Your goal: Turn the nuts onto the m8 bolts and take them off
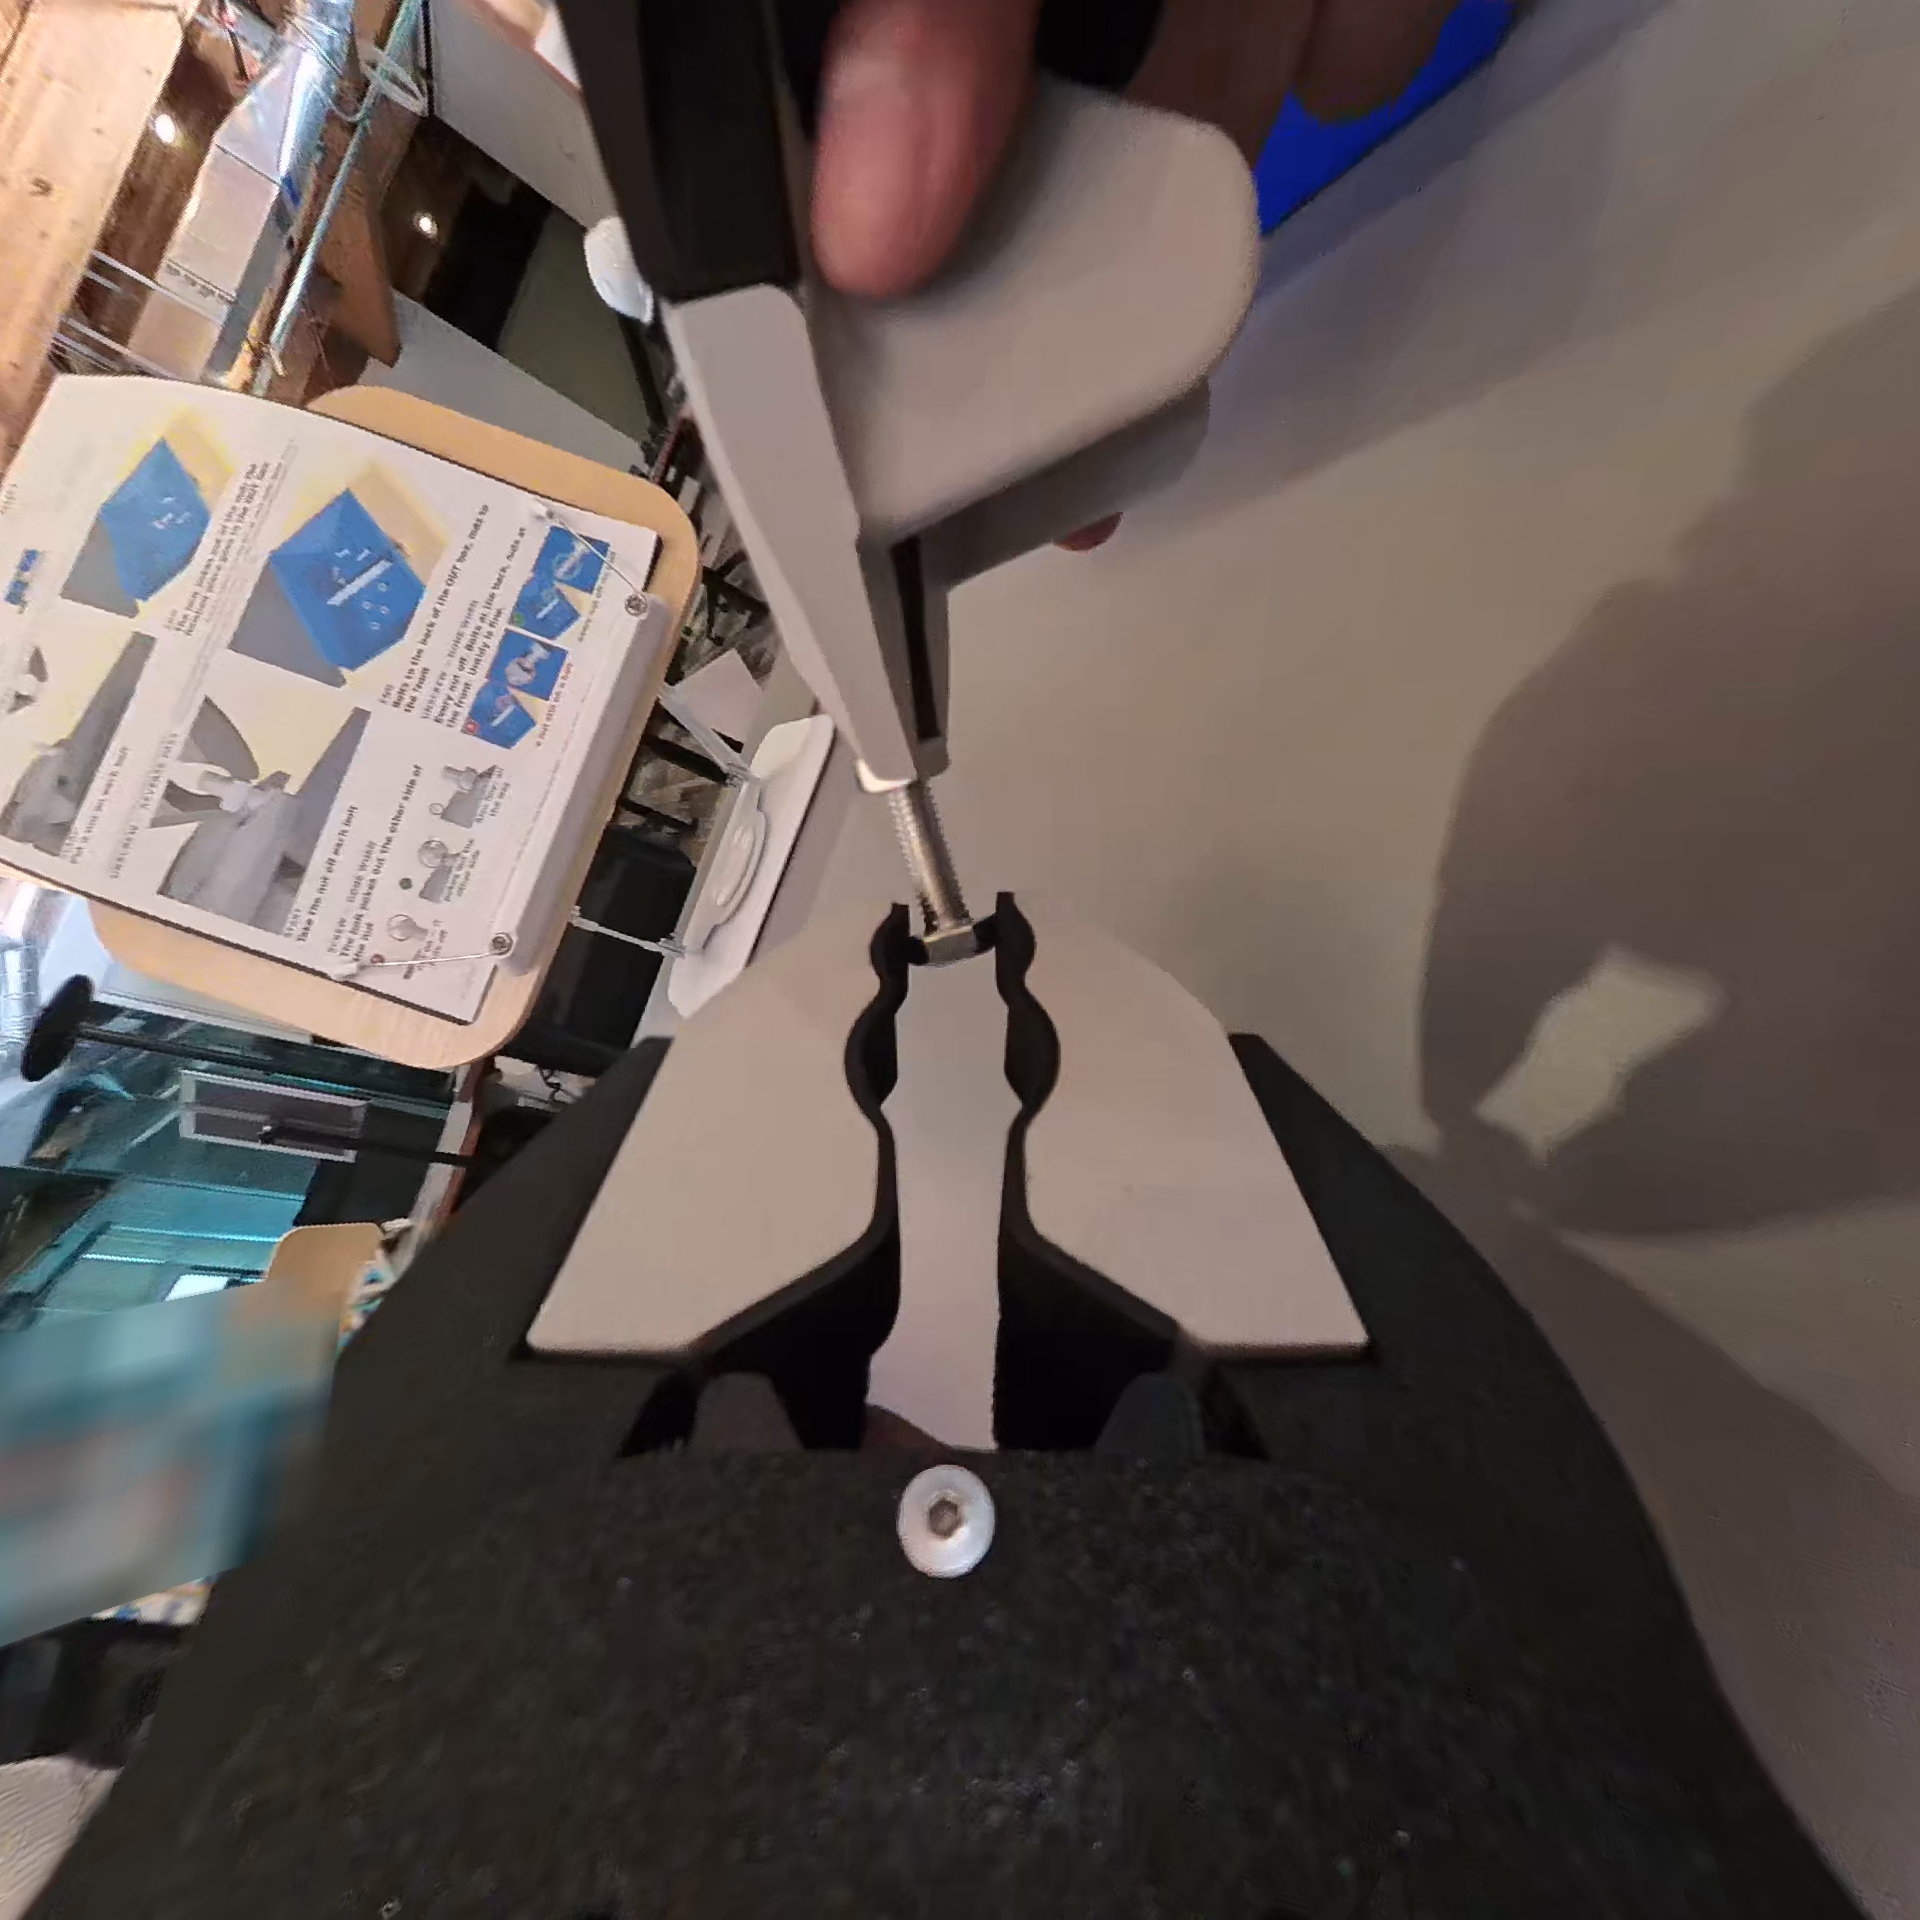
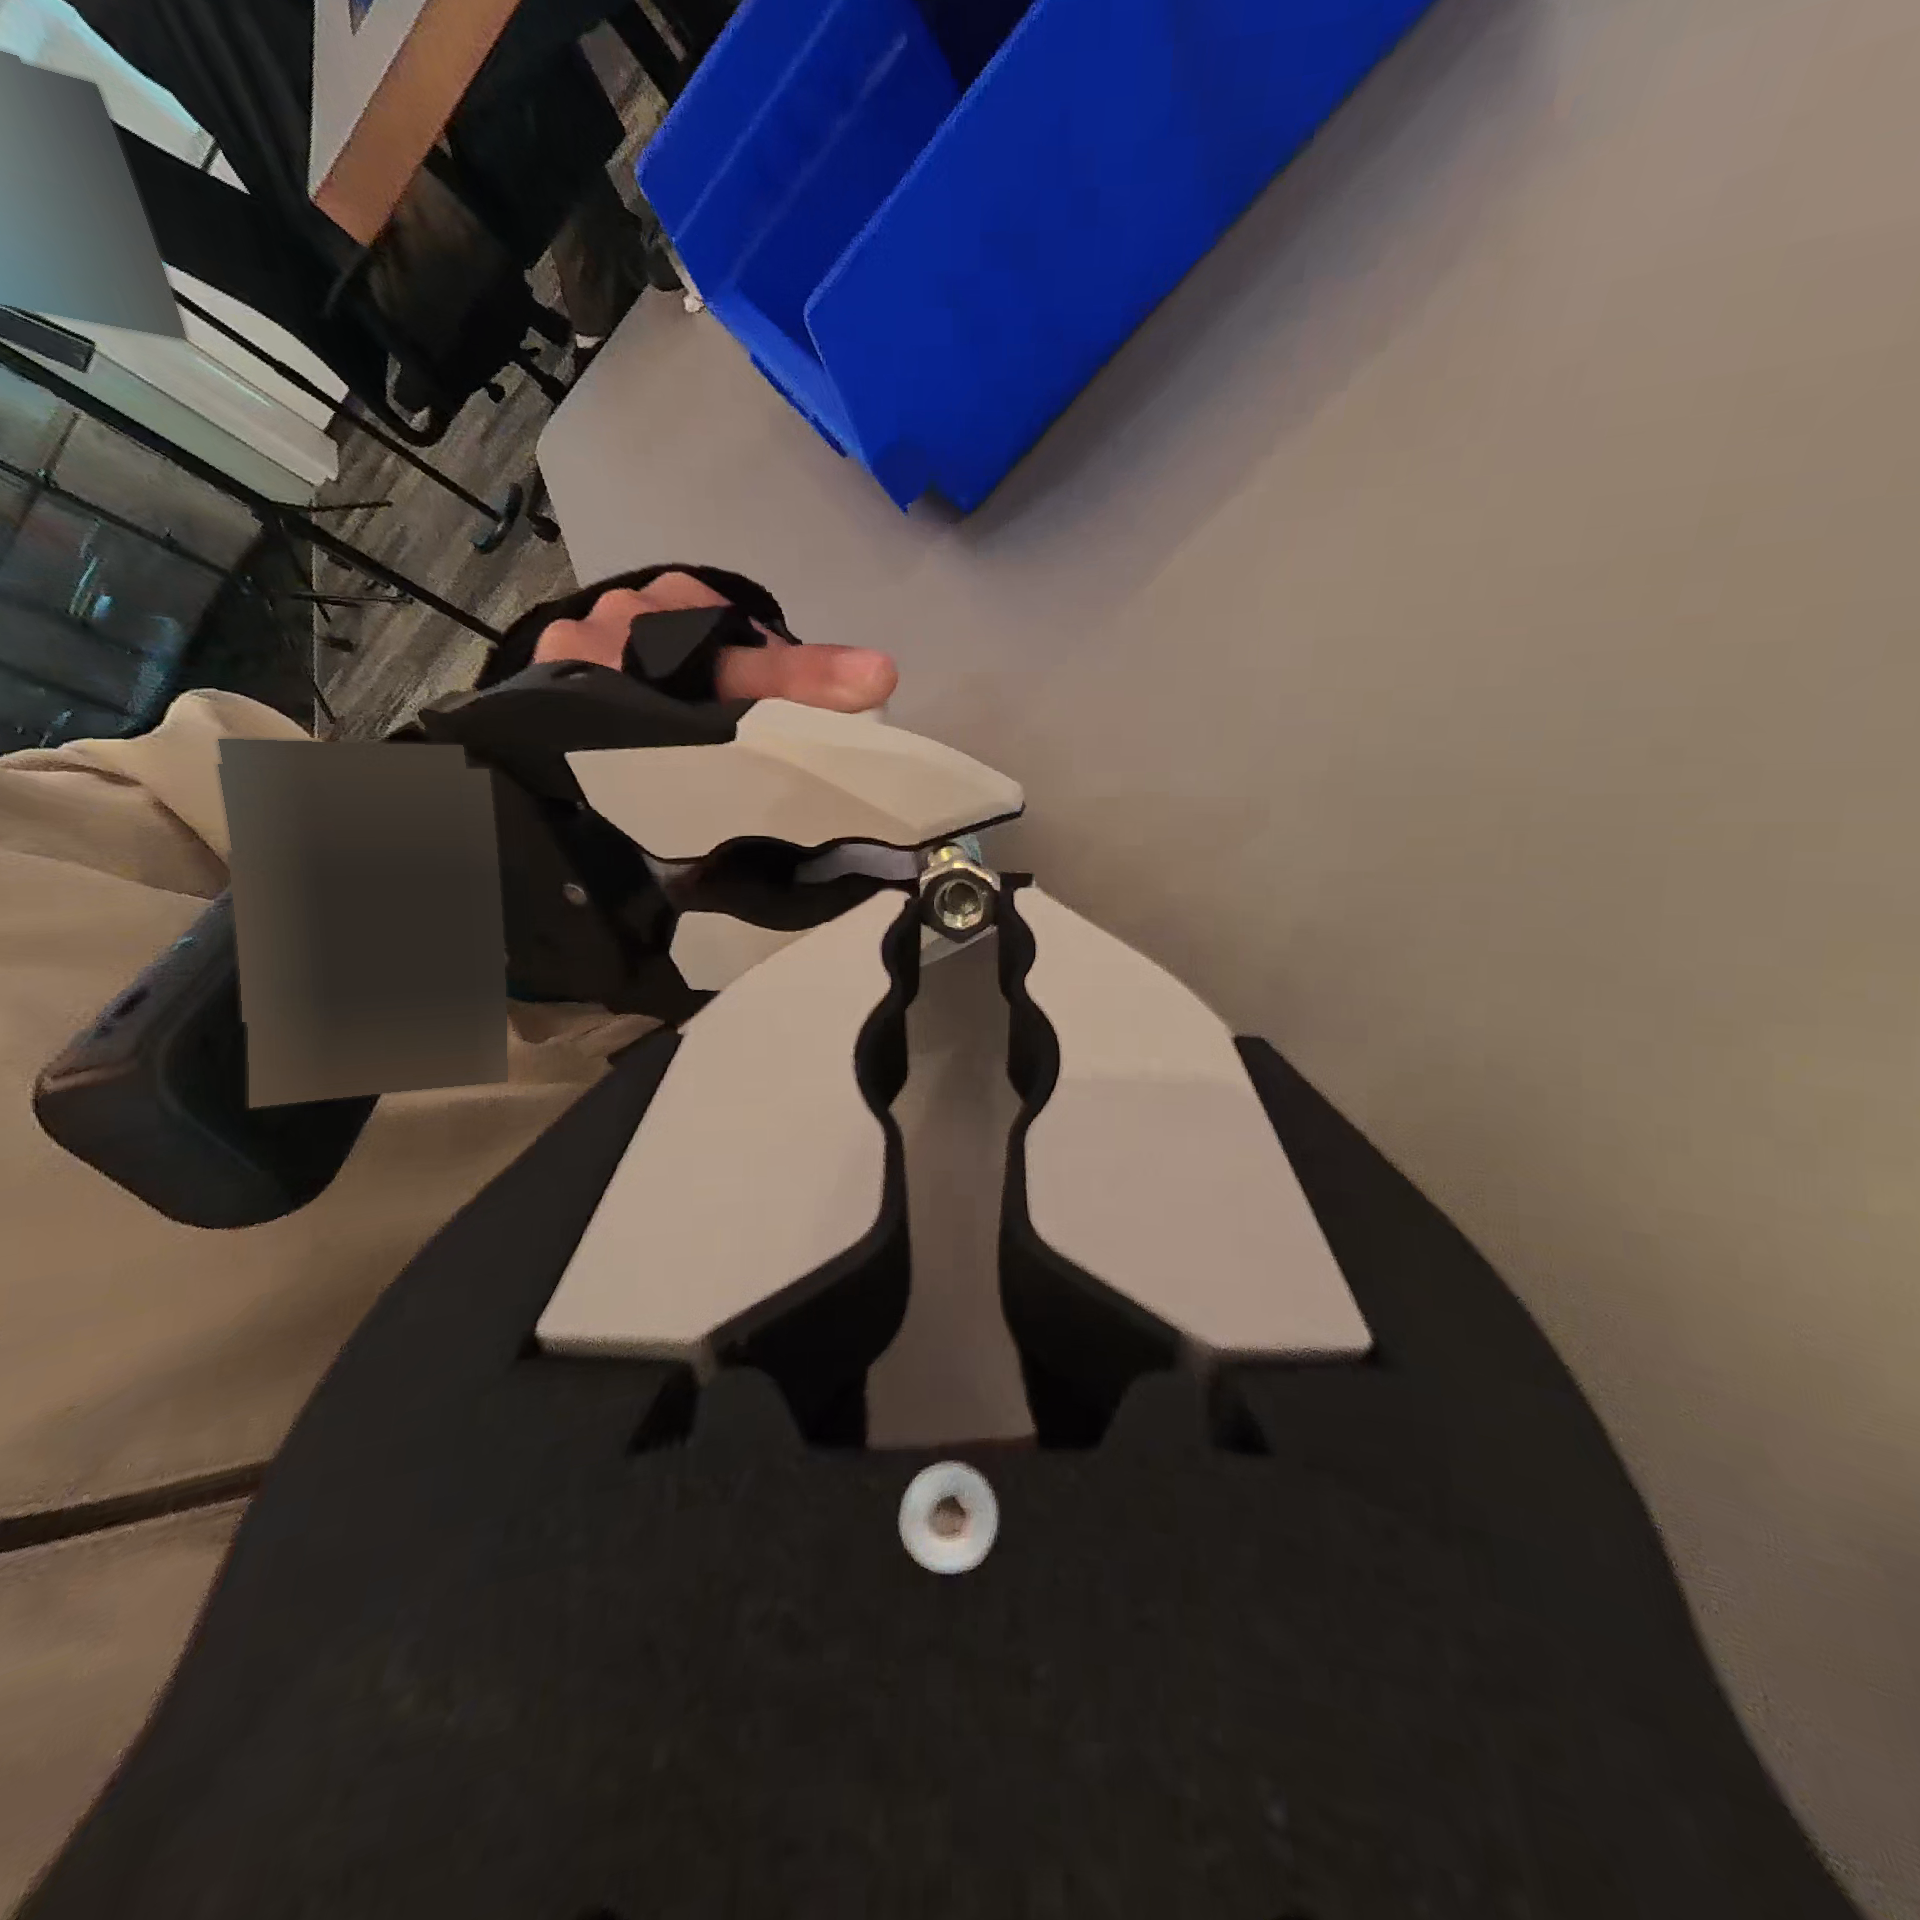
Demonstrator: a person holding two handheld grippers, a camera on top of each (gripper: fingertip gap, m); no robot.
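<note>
My left hand-held gripper (image 1: 954,928) is nearly closed, its fingertips pinching a small metal nut (image 1: 948,948) that sits at the end of the bolt (image 1: 928,850). The bolt's threaded shank runs up and away from the nut to my right hand-held gripper (image 1: 902,771), which comes in from above in the left wrist view and clamps the bolt's far end between its tips; my finger (image 1: 914,145) lies along that gripper's grey shell.

In the right wrist view, my right hand-held gripper (image 2: 958,914) is closed down on the bolt's socket head (image 2: 958,902), seen end-on, with the left hand-held gripper (image 2: 971,826) meeting it from the left side, my gloved hand (image 2: 665,644) behind it.

Both are held in the air above the grey bench (image 2: 1507,831). Two blue bins (image 2: 987,260) stand well apart on the bench, and an instruction sheet on a wooden board (image 1: 312,707) stands off to the left.
</note>
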